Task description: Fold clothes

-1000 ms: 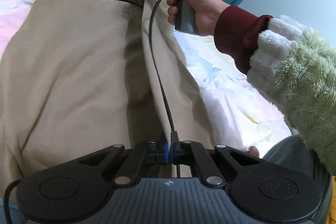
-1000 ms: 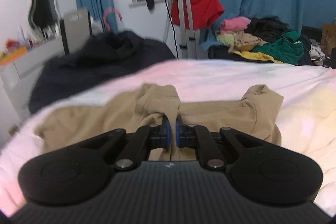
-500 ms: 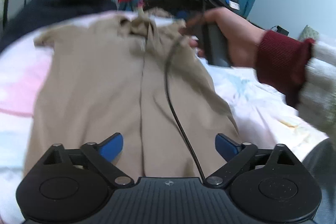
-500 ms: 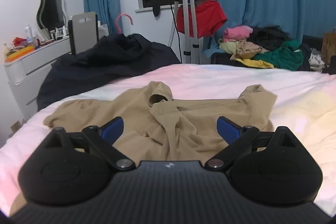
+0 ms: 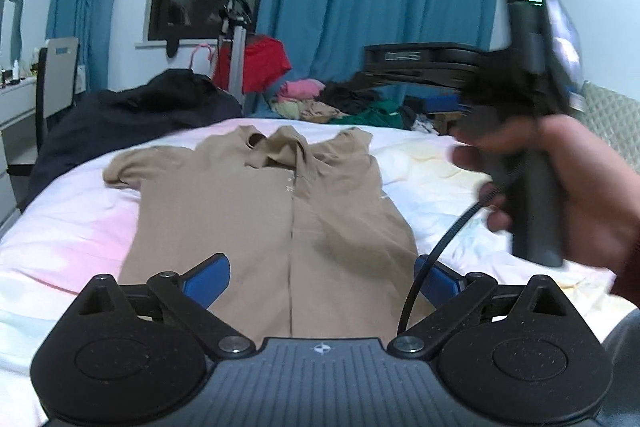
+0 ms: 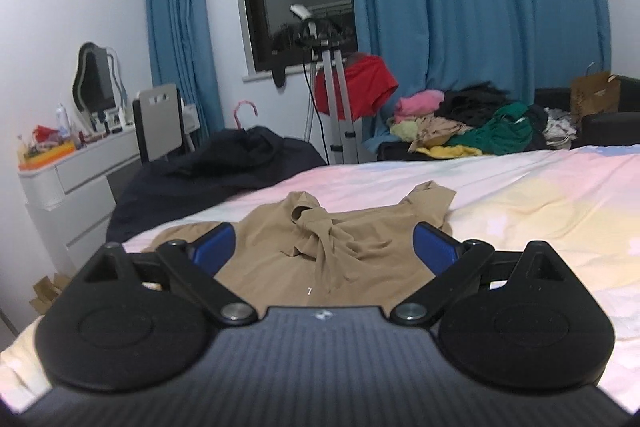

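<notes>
With both sides of the tan shirt [image 5: 276,211] laid in toward its middle seam on the bed [image 5: 68,227], I note the left gripper [image 5: 320,277] with jaws opening over the near hem and nothing between them, and the right gripper [image 6: 324,245] spread wide and empty above the bunched collar. Risk, as I judge it: the loose cable [image 5: 436,259] could snag the right flap and drag the fold open, or a shallow pinch could take only the top layer. No containers hold anything here; the clothes pile [image 6: 464,129] sits loose at far right.
</notes>
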